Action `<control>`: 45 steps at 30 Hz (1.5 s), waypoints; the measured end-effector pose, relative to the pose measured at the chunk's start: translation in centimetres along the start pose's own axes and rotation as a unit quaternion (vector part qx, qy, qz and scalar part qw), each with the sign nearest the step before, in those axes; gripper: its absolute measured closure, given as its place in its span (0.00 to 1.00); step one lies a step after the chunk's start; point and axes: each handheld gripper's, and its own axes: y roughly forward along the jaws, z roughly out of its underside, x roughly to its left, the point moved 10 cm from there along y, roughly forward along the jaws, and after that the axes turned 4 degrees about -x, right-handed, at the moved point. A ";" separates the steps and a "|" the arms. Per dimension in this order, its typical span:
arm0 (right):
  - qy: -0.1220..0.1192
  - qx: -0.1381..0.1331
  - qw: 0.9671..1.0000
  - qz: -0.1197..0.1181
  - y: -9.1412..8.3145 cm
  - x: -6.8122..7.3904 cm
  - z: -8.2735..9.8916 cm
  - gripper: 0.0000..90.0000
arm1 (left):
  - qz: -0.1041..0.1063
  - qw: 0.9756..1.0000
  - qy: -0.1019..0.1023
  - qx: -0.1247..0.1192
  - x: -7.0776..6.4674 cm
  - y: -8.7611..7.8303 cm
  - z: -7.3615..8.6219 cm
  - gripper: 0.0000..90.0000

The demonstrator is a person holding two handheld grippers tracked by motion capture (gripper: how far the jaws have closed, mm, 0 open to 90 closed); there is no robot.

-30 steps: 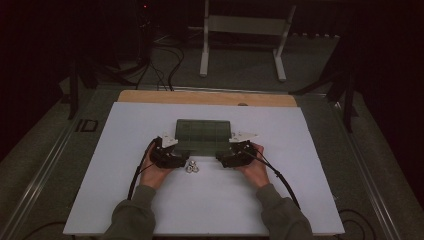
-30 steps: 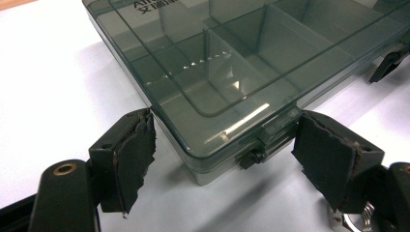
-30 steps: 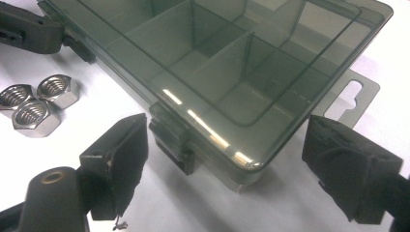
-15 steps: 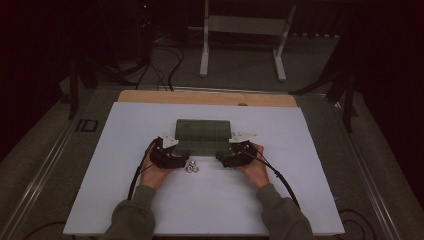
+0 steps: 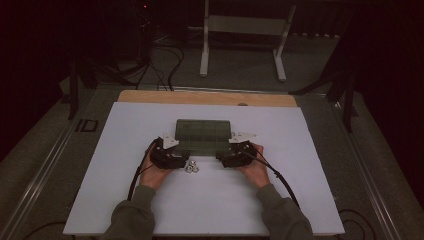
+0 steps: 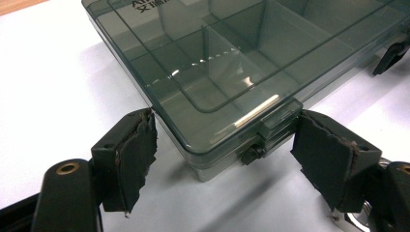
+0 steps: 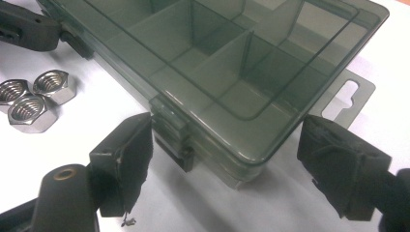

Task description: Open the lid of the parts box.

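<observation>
Straddling the two near corners of the clear compartment box (image 6: 232, 72), both sets of fingers stand spread and pinch nothing. The left gripper (image 6: 227, 164) has a latch tab (image 6: 278, 118) just inside its right pad; the right gripper (image 7: 237, 169), whose jaws have just been closing a little, brackets the other latch (image 7: 171, 140) and corner, its pads apart from the plastic.

The box lies shut, mid-worktop (image 5: 300, 150), between the two hands. It looks light, stiff and slick: thin smoky plastic that probably slides if pushed and may crack under a hard squeeze. The best hold, I judge, is the front latch tabs or the rim at the corners, not the smooth lid.

Three steel nuts (image 7: 34, 99) sit loose just beside the front edge, between the grippers, and could get knocked. A hang tab (image 7: 350, 92) juts from the box's side.
</observation>
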 end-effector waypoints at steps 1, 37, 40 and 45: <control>0.000 0.000 1.000 0.000 0.0 0.0 0.0 0.23 | 0.000 1.000 0.000 0.000 0.0 0.0 0.0 0.27; -0.010 -0.044 0.998 0.032 -2.5 -1.5 -2.8 0.41 | -0.045 0.997 0.024 -0.055 1.0 -2.0 -3.8 0.40; -0.012 -0.046 0.998 0.040 -2.8 -1.8 -3.1 0.45 | -0.055 0.996 0.027 -0.058 1.2 -2.1 -4.3 0.43; -0.018 -0.050 0.998 0.045 -3.3 -2.0 -4.1 0.50 | -0.059 0.996 0.025 -0.062 1.5 -2.3 -4.7 0.48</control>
